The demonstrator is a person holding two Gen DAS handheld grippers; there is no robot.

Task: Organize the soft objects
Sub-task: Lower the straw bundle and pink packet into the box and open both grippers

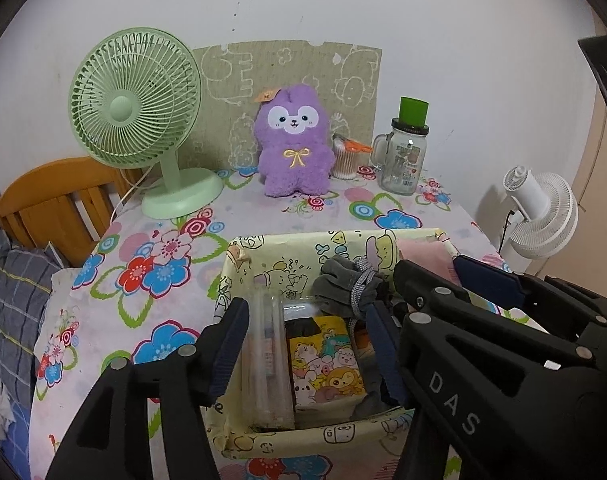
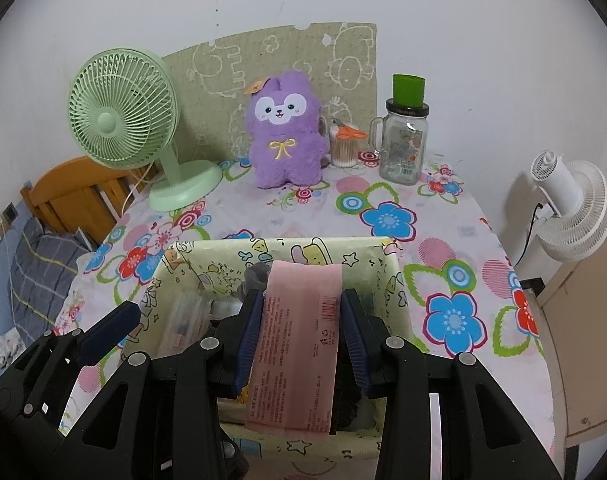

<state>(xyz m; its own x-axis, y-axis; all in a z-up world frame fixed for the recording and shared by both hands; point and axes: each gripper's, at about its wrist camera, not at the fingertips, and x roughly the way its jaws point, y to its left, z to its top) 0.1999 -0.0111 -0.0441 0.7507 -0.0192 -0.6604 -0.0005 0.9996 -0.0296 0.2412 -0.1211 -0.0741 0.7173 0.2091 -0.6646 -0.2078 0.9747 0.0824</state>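
Pink packet (image 2: 299, 344) between right gripper (image 2: 301, 344) pads

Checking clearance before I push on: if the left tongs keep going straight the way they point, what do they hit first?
Most likely the cartoon-print packet lying in the storage box; the open left tongs straddle it, with the grey gloves just beyond. Depth is hard to judge here.
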